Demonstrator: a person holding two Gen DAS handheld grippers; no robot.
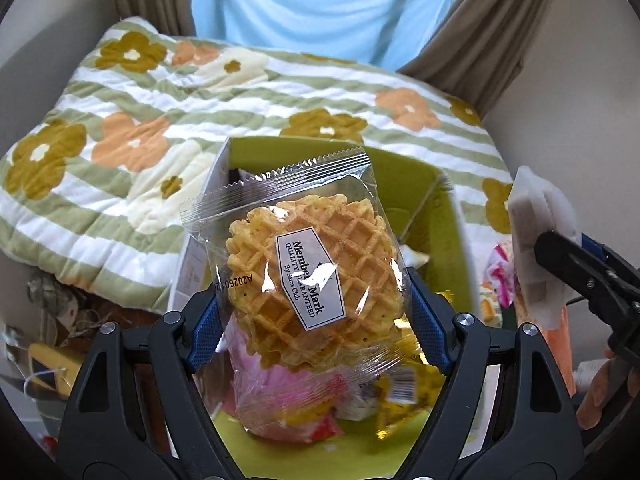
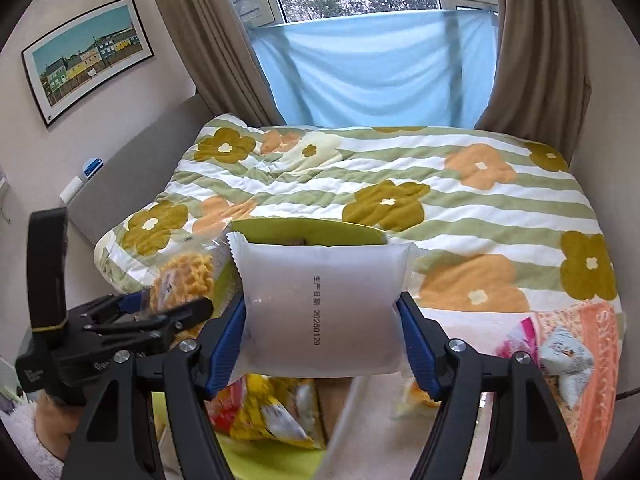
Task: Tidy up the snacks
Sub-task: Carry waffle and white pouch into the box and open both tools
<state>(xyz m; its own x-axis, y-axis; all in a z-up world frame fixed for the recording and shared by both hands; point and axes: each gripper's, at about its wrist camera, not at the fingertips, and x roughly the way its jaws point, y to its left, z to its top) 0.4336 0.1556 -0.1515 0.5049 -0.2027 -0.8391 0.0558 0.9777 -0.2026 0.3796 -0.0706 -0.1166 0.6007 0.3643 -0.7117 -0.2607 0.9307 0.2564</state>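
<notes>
1. A clear-wrapped waffle packet (image 1: 308, 276) is being held up in the left gripper (image 1: 316, 320), above a lime-green box (image 1: 436, 200). Its long axis is running away from the camera, leaning slightly left, with one crimped end (image 1: 280, 176) pointing toward the bed and the other hanging down toward the camera. The printed label is facing the camera.

2. The left gripper's jaws are being kept about half open, and the packet is being pinched between the blue pads (image 1: 430, 320) at its two long sides.

3. A frosted white packet (image 2: 322, 308) is being held up in the right gripper (image 2: 324, 340), in front of the green box (image 2: 304, 232). Its printed date line is running away from the camera, the flat back is facing the camera, and a crimped edge is showing on its left side.

4. The right gripper's jaws are likewise being kept about half open, with the white packet being clamped between the blue pads (image 2: 416, 340) at its left and right edges.

5. Loose snack packets (image 2: 272, 412) in yellow, red and pink are lying below both grippers; whether they are inside the box cannot be told.

6. A floral striped quilt (image 2: 400, 184) is covering the bed behind the box.
</notes>
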